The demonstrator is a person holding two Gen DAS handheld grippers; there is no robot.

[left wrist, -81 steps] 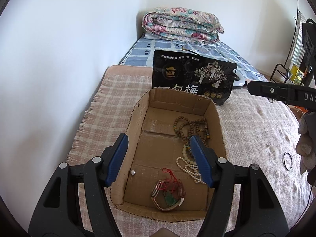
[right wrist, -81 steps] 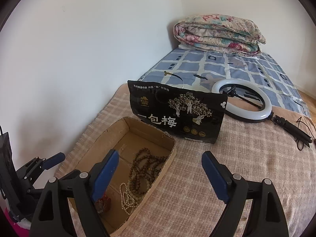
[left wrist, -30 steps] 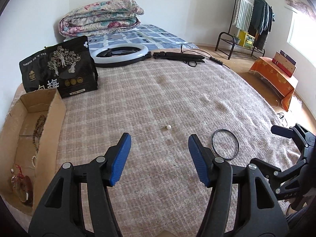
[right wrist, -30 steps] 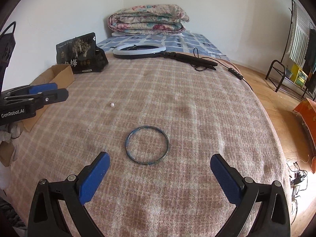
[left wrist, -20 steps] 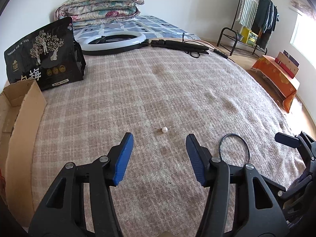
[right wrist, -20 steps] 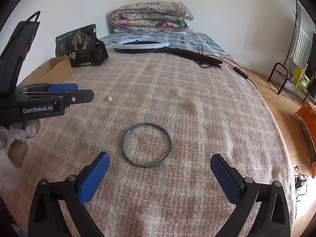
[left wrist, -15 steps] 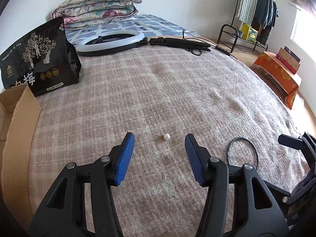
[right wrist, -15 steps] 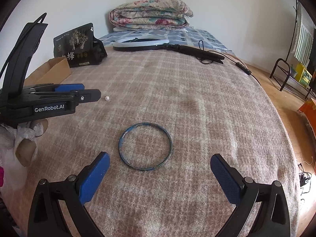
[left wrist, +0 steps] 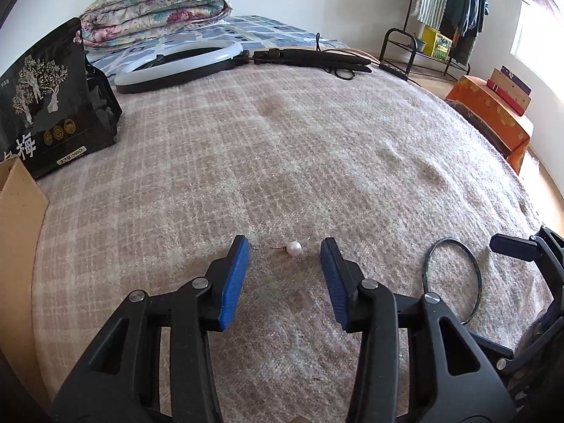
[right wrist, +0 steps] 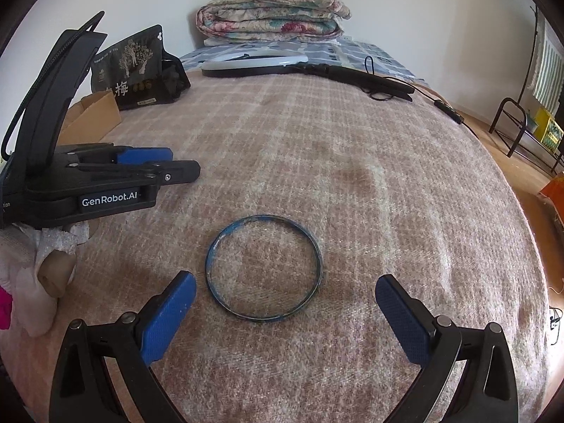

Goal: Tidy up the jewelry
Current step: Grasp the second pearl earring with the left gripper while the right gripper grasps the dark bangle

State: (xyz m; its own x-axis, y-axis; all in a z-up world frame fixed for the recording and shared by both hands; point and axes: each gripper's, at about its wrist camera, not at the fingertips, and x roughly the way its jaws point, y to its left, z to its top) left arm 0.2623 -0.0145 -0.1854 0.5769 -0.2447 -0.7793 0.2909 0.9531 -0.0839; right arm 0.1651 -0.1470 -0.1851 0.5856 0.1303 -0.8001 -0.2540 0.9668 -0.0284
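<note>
A small white pearl earring (left wrist: 293,248) lies on the checked blanket, just ahead of and between my left gripper's (left wrist: 284,246) open blue fingers. A thin blue bangle (right wrist: 263,268) lies flat on the blanket; in the left wrist view it shows at the right (left wrist: 452,278). My right gripper (right wrist: 284,283) is wide open and empty, its fingertips on either side of the bangle's near half. The left gripper shows side-on in the right wrist view (right wrist: 165,165), hiding the pearl. The cardboard box (right wrist: 93,114) sits at the far left.
A black snack bag (left wrist: 42,105) stands beside the box (left wrist: 17,232). A ring light (left wrist: 176,65) with its stand and cable lies at the far end. A folded quilt (right wrist: 271,14) is beyond. A clothes rack (left wrist: 444,17) and an orange box (left wrist: 493,120) stand off the bed.
Both grippers left the box and swung over the blanket. The left one has moved forward and lower to the pearl. The right one has closed in on the bangle.
</note>
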